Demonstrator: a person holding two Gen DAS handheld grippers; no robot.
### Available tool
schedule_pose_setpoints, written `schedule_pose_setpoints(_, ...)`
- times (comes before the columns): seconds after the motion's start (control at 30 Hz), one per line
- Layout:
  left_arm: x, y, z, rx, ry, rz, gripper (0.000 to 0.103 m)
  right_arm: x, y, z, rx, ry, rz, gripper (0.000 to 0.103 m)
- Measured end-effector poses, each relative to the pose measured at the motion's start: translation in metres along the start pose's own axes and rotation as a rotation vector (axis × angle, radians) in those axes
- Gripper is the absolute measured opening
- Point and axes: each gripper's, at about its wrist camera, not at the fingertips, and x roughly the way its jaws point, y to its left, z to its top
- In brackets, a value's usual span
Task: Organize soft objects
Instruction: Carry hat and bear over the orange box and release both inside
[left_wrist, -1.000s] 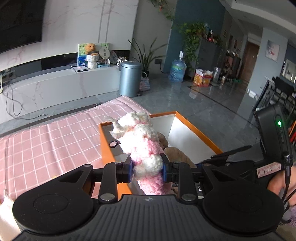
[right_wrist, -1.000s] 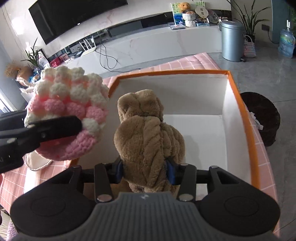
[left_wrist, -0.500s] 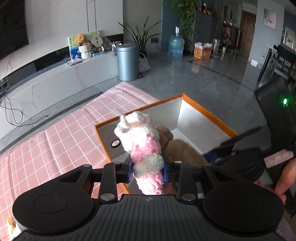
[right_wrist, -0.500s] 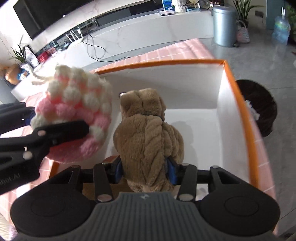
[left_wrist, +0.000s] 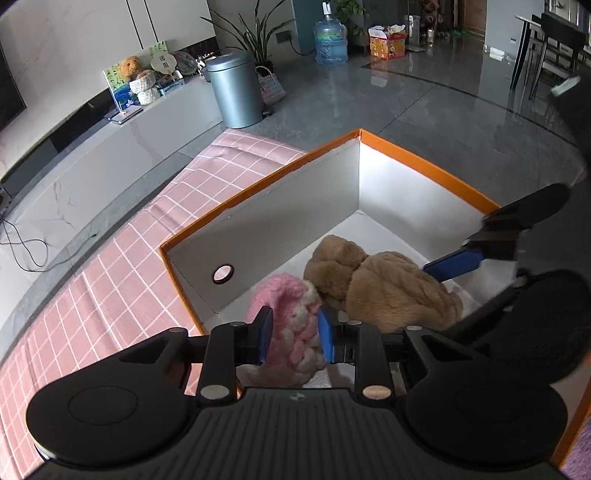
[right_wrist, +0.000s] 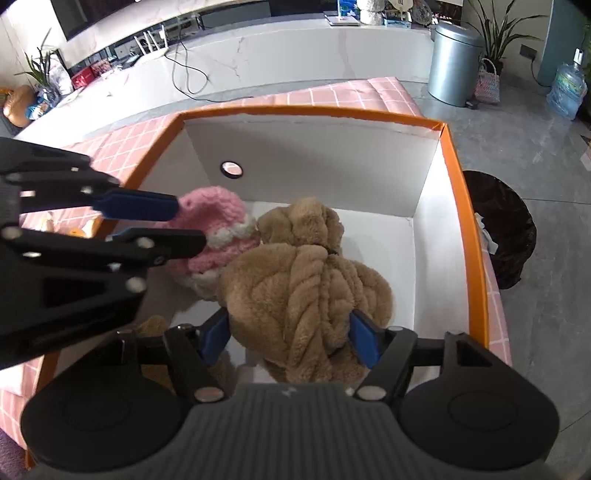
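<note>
A white box with an orange rim (left_wrist: 424, 170) (right_wrist: 310, 110) stands on a pink checked cloth. My left gripper (left_wrist: 295, 336) (right_wrist: 192, 221) is shut on a pink and white knitted soft item (left_wrist: 291, 314) (right_wrist: 218, 210), low inside the box near the wall with the round hole (left_wrist: 222, 274). A brown plush toy (right_wrist: 306, 280) (left_wrist: 384, 288) lies on the box floor, touching the knitted item. My right gripper (right_wrist: 290, 338) straddles the plush with its jaws opening; the blue pads stand at its sides without squeezing it. One right finger (left_wrist: 454, 264) shows beside the plush.
The pink checked cloth (left_wrist: 122, 295) covers the surface left of the box. A grey bin (left_wrist: 236, 92) and a water bottle (left_wrist: 330, 40) stand on the floor beyond. A dark basket (right_wrist: 498, 229) sits just right of the box. White floor shows in the box's right half.
My left gripper has sunk into the box with the knitted item, which now sits beside the plush. The right jaws have spread wider and the plush has slumped onto the box floor.
</note>
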Motion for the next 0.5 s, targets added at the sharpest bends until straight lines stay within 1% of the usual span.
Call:
schedule_pose_setpoints(0.1, 0.002, -0.001, -0.001, 0.017, -0.005, 0.026, 0.032, -0.007, 0.002, -0.003, -0.01, -0.024, 0.018, 0.071)
schedule_pose_setpoints(0.17, 0.001, 0.001, -0.002, 0.006, -0.012, 0.034, 0.032, -0.011, 0.003, -0.003, 0.004, -0.039, 0.052, 0.069)
schedule_pose_setpoints(0.23, -0.004, 0.003, -0.004, -0.013, -0.028, 0.04, 0.032, -0.011, 0.007, -0.001, 0.014, -0.042, 0.071, 0.055)
schedule_pose_setpoints(0.27, -0.008, 0.004, -0.005, -0.024, -0.038, 0.044, 0.032, -0.009, 0.01, 0.0, 0.009, -0.039, 0.072, 0.05)
schedule_pose_setpoints(0.3, -0.012, 0.005, -0.006, -0.035, -0.049, 0.048, 0.032, -0.006, 0.012, 0.001, 0.005, -0.034, 0.073, 0.038)
schedule_pose_setpoints(0.33, -0.016, 0.007, -0.006, -0.043, -0.064, 0.047, 0.032, -0.004, 0.015, 0.0, 0.012, -0.026, 0.078, 0.029)
schedule_pose_setpoints(0.4, -0.024, 0.01, -0.007, -0.061, -0.087, 0.045, 0.032, 0.006, 0.014, 0.001, 0.042, -0.005, 0.106, 0.019)
schedule_pose_setpoints(0.43, -0.029, 0.011, -0.008, -0.069, -0.099, 0.045, 0.032, 0.01, 0.015, 0.002, 0.054, 0.002, 0.114, 0.019)
schedule_pose_setpoints(0.5, -0.037, 0.014, -0.01, -0.084, -0.121, 0.052, 0.032, 0.018, 0.018, 0.003, 0.062, 0.009, 0.102, 0.017)
